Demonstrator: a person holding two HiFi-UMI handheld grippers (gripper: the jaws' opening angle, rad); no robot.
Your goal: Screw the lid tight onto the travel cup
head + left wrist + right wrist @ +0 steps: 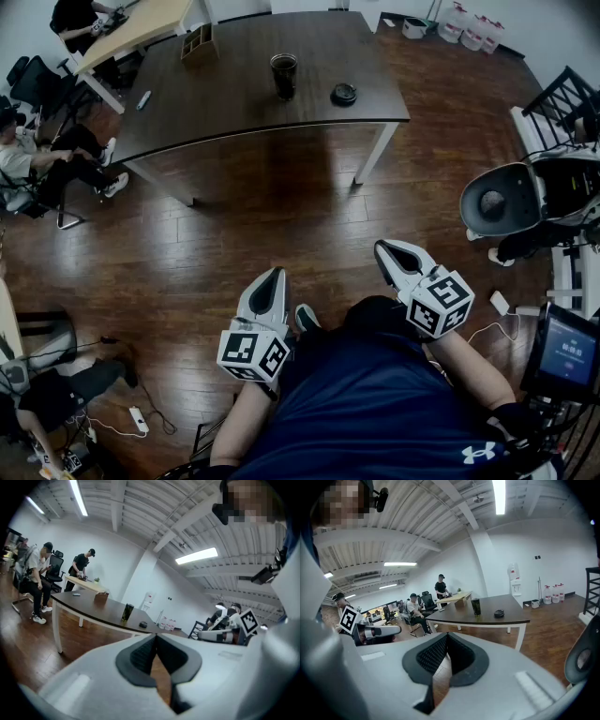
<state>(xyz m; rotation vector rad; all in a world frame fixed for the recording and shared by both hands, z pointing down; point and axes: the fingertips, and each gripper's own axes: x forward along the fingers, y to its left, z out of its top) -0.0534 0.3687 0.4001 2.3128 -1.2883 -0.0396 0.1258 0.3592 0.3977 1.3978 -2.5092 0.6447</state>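
A dark travel cup stands upright on the dark wooden table, far ahead of me. Its round black lid lies flat on the table just to the right of it. Both also show small in the gripper views: cup and lid, cup and lid. My left gripper and right gripper are held close to my body above the floor, well short of the table. Both are shut, tips touching, with nothing between them.
A small wooden box and a small flat object lie on the table's left part. People sit on chairs at the left. A white machine and a tablet screen stand at the right. Wooden floor lies between me and the table.
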